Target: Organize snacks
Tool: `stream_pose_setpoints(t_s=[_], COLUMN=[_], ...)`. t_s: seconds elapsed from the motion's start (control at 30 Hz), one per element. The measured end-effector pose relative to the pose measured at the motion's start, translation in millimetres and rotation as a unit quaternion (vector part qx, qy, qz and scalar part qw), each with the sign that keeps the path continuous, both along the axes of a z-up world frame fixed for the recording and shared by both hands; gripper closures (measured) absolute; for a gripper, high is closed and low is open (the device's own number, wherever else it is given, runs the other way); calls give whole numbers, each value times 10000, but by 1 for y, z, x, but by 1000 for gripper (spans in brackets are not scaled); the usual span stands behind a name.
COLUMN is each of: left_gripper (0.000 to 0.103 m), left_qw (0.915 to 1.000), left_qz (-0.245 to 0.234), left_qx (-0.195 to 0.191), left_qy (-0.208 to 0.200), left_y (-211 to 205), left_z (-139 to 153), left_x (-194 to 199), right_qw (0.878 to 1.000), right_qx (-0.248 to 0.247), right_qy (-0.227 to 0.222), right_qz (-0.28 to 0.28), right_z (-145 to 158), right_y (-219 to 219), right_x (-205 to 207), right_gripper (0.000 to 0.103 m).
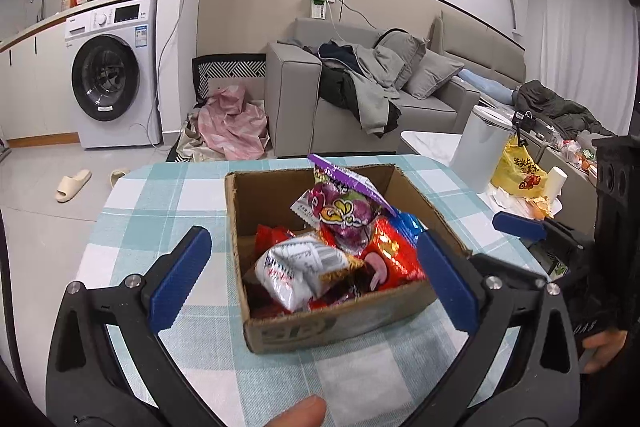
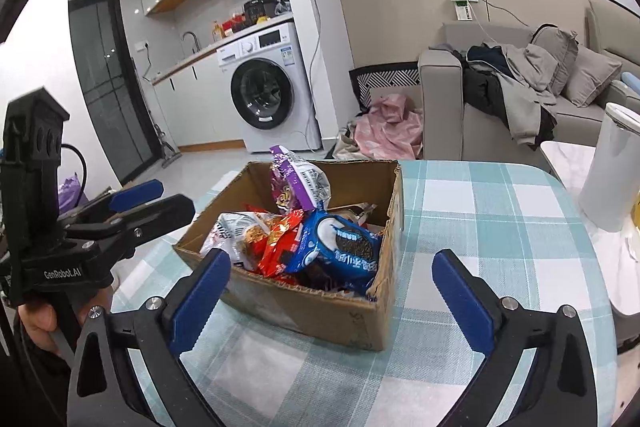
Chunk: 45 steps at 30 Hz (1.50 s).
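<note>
Snacks (image 1: 332,251) sit heaped in the box (image 1: 280,335), both your grippers (image 1: 316,279) (image 2: 340,295) spread empty; next, check for stray packets.

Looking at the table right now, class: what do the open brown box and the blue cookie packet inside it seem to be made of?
Open brown box: corrugated cardboard, matte, judging by its ragged, fluted rim. Blue cookie packet: probably plastic film, glossy, with crinkles catching light.

left gripper (image 1: 314,279) fingers spread wide | right gripper (image 2: 334,301) likewise, empty
</note>
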<state>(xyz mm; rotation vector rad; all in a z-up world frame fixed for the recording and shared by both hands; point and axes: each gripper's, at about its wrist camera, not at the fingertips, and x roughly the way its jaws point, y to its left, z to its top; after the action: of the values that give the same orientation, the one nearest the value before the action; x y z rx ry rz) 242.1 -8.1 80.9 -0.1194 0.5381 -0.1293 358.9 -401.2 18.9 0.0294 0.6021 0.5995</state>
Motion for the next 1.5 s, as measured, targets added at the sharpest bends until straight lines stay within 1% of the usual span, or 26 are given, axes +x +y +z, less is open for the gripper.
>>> stream_pose_setpoints(t_s=[0.17,0.27,0.53,0.63,0.8,1.0,1.2,1.33,1.5], left_gripper=[1,1,1,1,1,1,1,1,1], left_qw=[10000,10000,9995,9995,9994,9994,9990,9986,9978], left_qz=[27,8,67,103,153,195,228,305,375], left_qx=[61,38,217,154,193,193,204,107,257], left_qy=[-68,-71,-218,-239,-226,-230,-330,-430,-491], left_y=[4,6,3,4,5,5,7,11,9], left_z=[-5,-9,-18,-22,-32,-48,-60,-67,-72], left_x=[-24,-38,-71,-82,-94,-109,-122,-129,-132], right_qw=[9997,9995,9980,9974,9968,9967,9961,9953,9944], right_qx=[193,195,216,258,315,249,176,115,114], right_qy=[-123,-251,-582,-660,-719,-757,-856,-959,-1051], right_qz=[57,50,109,155,157,125,119,103,57], right_z=[-1,0,-3,-6,-14,-26,-32,-36,-42], right_y=[-8,-10,-13,-16,-21,-24,-25,-24,-25], right_x=[-15,-25,-54,-67,-81,-90,-95,-101,-105], right_gripper=[0,0,0,0,0,0,0,0,0])
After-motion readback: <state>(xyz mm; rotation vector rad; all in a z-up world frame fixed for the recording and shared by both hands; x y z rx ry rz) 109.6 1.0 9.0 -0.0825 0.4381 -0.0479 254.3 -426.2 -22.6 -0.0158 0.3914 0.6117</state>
